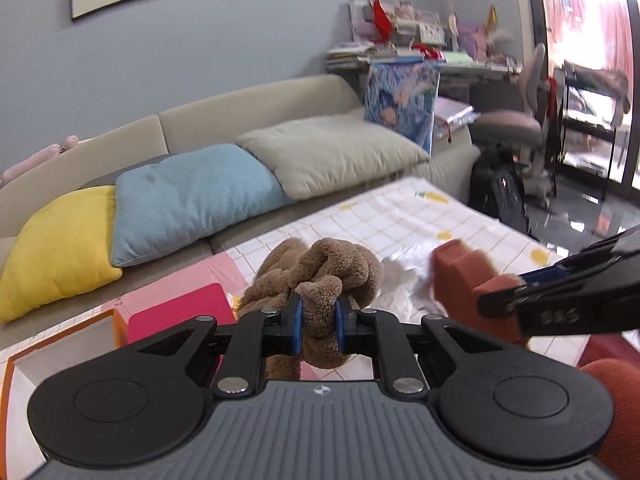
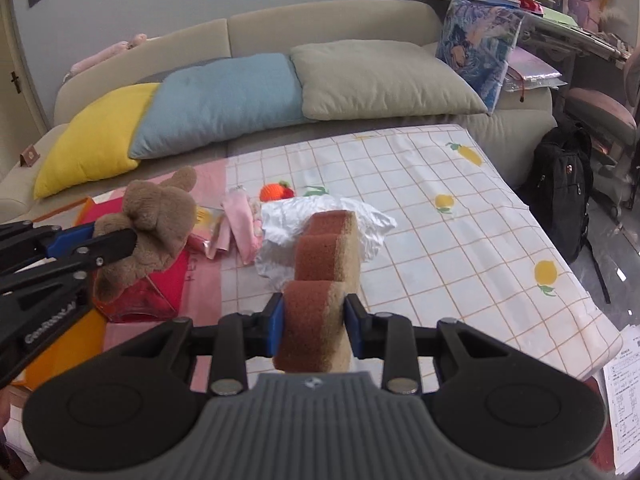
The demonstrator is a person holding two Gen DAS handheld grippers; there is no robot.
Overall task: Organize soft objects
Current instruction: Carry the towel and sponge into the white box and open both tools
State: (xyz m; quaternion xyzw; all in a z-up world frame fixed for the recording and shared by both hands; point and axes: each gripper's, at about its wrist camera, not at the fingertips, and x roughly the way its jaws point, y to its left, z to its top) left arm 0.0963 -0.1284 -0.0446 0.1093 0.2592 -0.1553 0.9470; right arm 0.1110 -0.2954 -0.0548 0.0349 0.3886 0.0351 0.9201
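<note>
The left gripper point(image 1: 319, 325) is clamped on a brown plush point(image 1: 320, 276) held above a red box point(image 2: 138, 296), whose contents cannot be made out. The right gripper point(image 2: 315, 326) is clamped on a sponge point(image 2: 326, 264) over the checked cloth point(image 2: 460, 232). Pink fabric point(image 2: 240, 224), crumpled white wrap point(image 2: 280, 228) and an orange toy point(image 2: 274, 192) lie beyond on the cloth.

Home living room, beige sofa point(image 2: 328, 24) with cushions point(image 2: 224, 96), cluttered desk point(image 1: 460, 60), perhaps a study corner
</note>
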